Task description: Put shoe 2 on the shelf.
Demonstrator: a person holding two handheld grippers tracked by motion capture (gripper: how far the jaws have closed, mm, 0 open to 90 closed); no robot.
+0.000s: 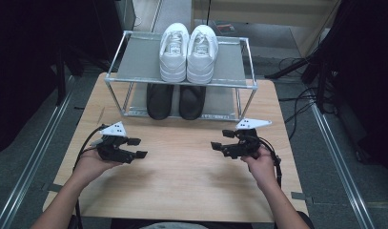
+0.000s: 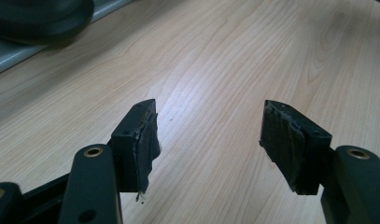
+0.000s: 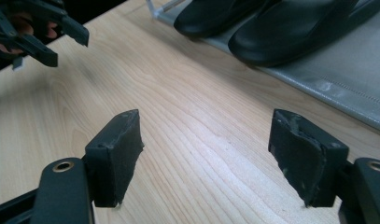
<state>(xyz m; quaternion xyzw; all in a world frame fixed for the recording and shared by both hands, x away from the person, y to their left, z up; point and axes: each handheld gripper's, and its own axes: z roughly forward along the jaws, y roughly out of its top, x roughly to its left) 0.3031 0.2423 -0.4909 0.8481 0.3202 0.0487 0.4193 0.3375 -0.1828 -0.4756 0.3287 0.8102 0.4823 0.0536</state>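
Both jaws are seen wide apart and empty: the left gripper (image 1: 139,148) at lower left, the right gripper (image 1: 216,139) at lower right. The black shoes (image 1: 175,101) stand on the rack's (image 1: 134,64) lower shelf, upper centre. Each shoe should probably be approached low and gripped at its near end.

The tongue labels on the white sneakers (image 1: 188,52) are too small to read; no other text shows.
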